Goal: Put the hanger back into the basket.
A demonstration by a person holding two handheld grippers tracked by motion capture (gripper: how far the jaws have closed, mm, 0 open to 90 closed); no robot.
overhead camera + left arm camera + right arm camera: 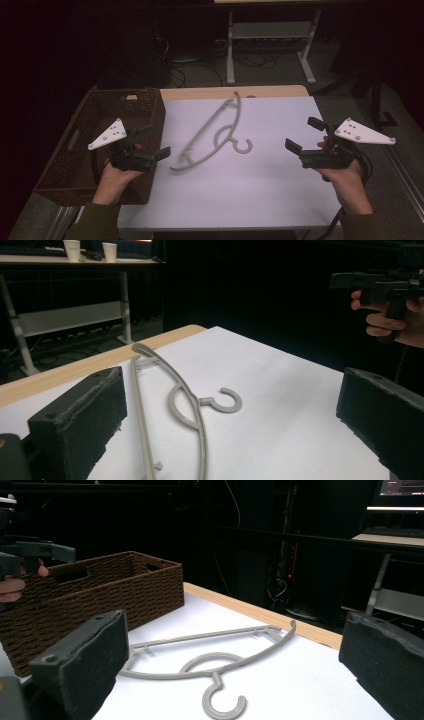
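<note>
I have the grey plastic hanger [212, 131] lying flat on the white sheet that covers the counter [260, 190], roughly mid-surface, and it is touched by neither tool. In the high view it runs on a diagonal — one end near the far edge of the counter, the other end down toward my left, with its hook [243, 145] curling out to the right side. My left tool [154, 141] hovers just left of the hanger's near end, over the rim of the brown woven basket [85, 150] that sits at the left of the counter; its jaws stand wide apart with nothing between them. In the left gripper view I see the hanger [172, 410] stretched out ahead between the two black jaws, low and clear of both pads, with the hook [224, 401] pointing right. My right tool [305, 135] is held well apart from the hanger on the right side of the counter, also spread wide and holding nothing. From the right gripper view the hanger [210, 655] lies across the white sheet in front of the jaws, its hook [223, 700] turned toward me, and the basket [100, 592] stands beyond it on the left, with my other hand [12, 587] and its tool at the basket's near corner — apart from the hanger too.
</note>
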